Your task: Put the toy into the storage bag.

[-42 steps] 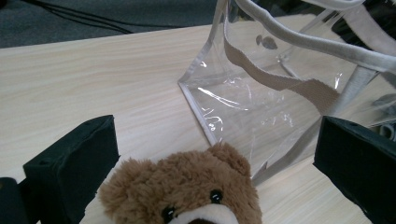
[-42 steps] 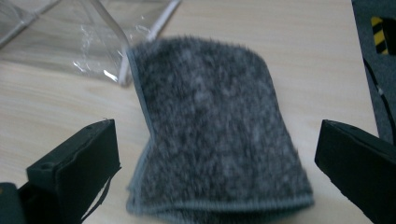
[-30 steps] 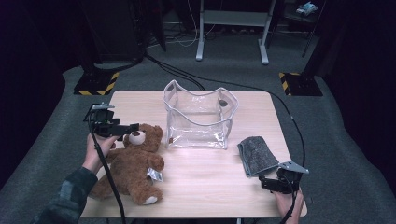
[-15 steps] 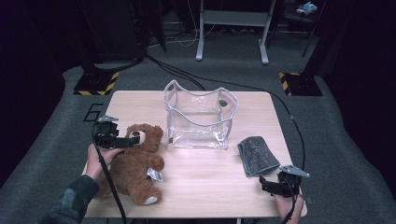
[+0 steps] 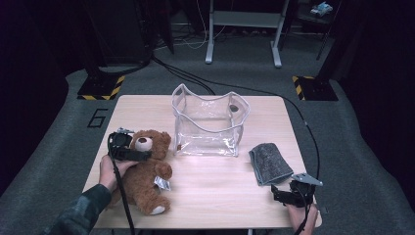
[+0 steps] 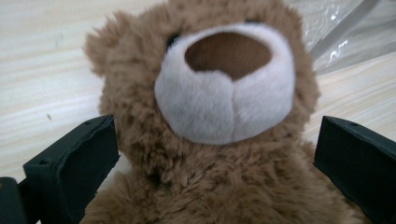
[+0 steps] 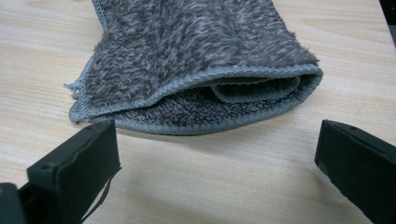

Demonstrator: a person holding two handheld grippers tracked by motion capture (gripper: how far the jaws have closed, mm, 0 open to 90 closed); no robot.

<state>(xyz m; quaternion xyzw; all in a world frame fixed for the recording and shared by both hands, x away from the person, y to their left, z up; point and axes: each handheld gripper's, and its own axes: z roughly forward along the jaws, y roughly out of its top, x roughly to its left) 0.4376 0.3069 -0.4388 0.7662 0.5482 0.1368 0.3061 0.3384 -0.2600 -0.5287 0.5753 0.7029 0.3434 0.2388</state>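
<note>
**Bear between wide jaws**

The bear (image 5: 143, 172) lies at lower left of the high view, head toward the clear bag (image 5: 209, 122). The left gripper (image 5: 128, 152) sits at its head. The left gripper view shows what the high view cannot: jaws spread wide, flanking the bear's (image 6: 224, 116) neck without pressing. The right gripper (image 5: 288, 195), also open, faces the grey cloth (image 7: 196, 60) at lower right.

Brown teddy bear (image 6: 219, 154) with a cream muzzle and dark brown nose; black jaws at three and nine o'clock. Mottled grey cloth (image 7: 196, 60), paler grey stitched edge, on a light wood-grain table (image 5: 220, 191). Clear bag (image 5: 208, 122), white-trimmed.
</note>
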